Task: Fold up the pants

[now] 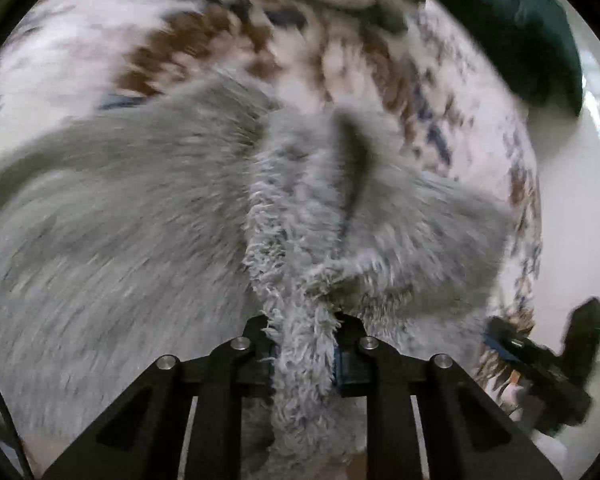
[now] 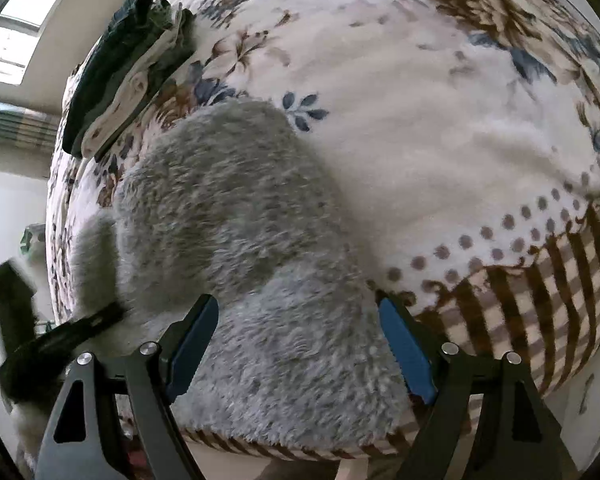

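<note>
The pants (image 1: pixel 140 208) are grey and fluffy and lie on a floral blanket on a bed. In the left wrist view my left gripper (image 1: pixel 306 344) is shut on a bunched fold of the pants, which rises between its fingers. The view is blurred by motion. In the right wrist view the pants (image 2: pixel 236 240) spread across the near left of the bed. My right gripper (image 2: pixel 300 344) is open just above their near edge, with blue pads (image 2: pixel 406 354) wide apart. The left gripper (image 2: pixel 60 340) shows at the lower left of that view, the right gripper (image 1: pixel 540 364) at the lower right of the left view.
The floral blanket (image 2: pixel 420 100) covers the bed, with a brown checked border (image 2: pixel 540 300) at the near right. A pile of dark green and white clothes (image 2: pixel 128 72) lies at the far left corner; it appears as a dark green mass (image 1: pixel 520 20) in the left view. A window (image 2: pixel 16 28) is beyond.
</note>
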The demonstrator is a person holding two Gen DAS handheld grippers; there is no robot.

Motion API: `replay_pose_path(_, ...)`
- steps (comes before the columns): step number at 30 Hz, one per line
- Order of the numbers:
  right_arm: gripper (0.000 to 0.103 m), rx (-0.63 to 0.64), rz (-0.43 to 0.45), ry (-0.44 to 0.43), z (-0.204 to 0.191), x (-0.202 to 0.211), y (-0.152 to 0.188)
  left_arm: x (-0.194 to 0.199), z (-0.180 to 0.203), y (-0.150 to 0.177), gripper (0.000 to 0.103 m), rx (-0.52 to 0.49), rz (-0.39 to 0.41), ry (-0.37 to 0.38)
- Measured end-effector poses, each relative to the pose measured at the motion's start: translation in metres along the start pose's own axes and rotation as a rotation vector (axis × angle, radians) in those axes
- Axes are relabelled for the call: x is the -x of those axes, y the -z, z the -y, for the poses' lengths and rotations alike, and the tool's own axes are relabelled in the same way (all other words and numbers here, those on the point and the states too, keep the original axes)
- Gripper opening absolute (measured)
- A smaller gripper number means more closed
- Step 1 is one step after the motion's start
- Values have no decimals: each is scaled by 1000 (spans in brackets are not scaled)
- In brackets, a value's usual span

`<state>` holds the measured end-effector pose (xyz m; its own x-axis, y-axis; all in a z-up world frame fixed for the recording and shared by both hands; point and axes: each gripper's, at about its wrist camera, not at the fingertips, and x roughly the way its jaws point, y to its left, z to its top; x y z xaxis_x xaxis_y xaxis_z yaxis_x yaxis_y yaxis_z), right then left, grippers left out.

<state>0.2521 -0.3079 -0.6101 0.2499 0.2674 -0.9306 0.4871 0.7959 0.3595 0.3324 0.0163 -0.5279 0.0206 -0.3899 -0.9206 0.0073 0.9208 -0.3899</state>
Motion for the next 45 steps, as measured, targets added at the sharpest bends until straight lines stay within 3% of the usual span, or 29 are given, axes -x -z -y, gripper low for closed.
replay_pose_path(2, 85, 15, -16, 8, 0, -2, 1, 12, -13, 9, 16, 45, 7, -29)
replay_pose_path(5, 85, 55, -52, 45, -19, -21, -5, -7, -51, 22, 18, 150, -47, -73)
replay_pose_path(8, 85, 78, -86, 71, -26, -28, -7, -24, -66, 23, 30, 207, -111, -51)
replay_pose_path(12, 85, 104, -78, 72, -38, -22, -8, -1, -65, 19, 33, 222, -40, -35)
replay_pose_path(13, 85, 116, -76, 83, -42, -21, -6, 9, -60, 18, 37, 196, -5, -46)
replay_pose_path(15, 85, 144, -73, 94, -54, -21, -5, 19, -53, 16, 62, 151, 37, -86)
replay_pose_path(16, 85, 156, -76, 96, -59, -22, -4, 19, -55, 13, 65, 144, 44, -90)
replay_pose_path(20, 85, 180, -92, 99, -80, -31, -1, -15, -62, -12, 64, 146, -7, -20)
replay_pose_path(21, 85, 184, -93, 102, -85, -35, -1, -30, -63, -18, 41, 139, -24, 3)
replay_pose_path(22, 85, 187, -92, 108, -89, -38, -1, -34, -66, -22, 28, 134, -24, 15)
replay_pose_path(23, 85, 191, -91, 115, -91, -41, -1, -37, -66, -25, 22, 127, -27, 19)
replay_pose_path(26, 85, 195, -96, 131, -96, -49, 0, -22, -75, -30, 22, 112, 25, -16)
replay_pose_path(29, 85, 205, -112, 150, -99, -58, 3, -19, -81, -26, 27, 115, 8, -14)
replay_pose_path(32, 85, 221, -122, 171, -103, -63, 7, 6, -69, -4, 29, 77, 82, -51)
replay_pose_path(34, 85, 234, -123, 180, -107, -63, 10, 31, -66, 19, 40, 88, 151, -78)
replay_pose_path(35, 85, 241, -128, 183, -110, -63, 12, 41, -69, 30, 57, 109, 172, -69)
replay_pose_path(36, 85, 247, -134, 186, -113, -63, 14, 54, -76, 44, 82, 148, 200, -52)
replay_pose_path(37, 85, 252, -140, 187, -115, -63, 16, 65, -85, 57, 90, 194, 228, -51)
replay_pose_path(42, 85, 290, -160, 213, -134, -58, 22, 114, -158, 121, 94, 501, 383, -110)
replay_pose_path(45, 85, 324, -156, 217, -152, -56, 25, 120, -212, 143, 93, 718, 468, -85)
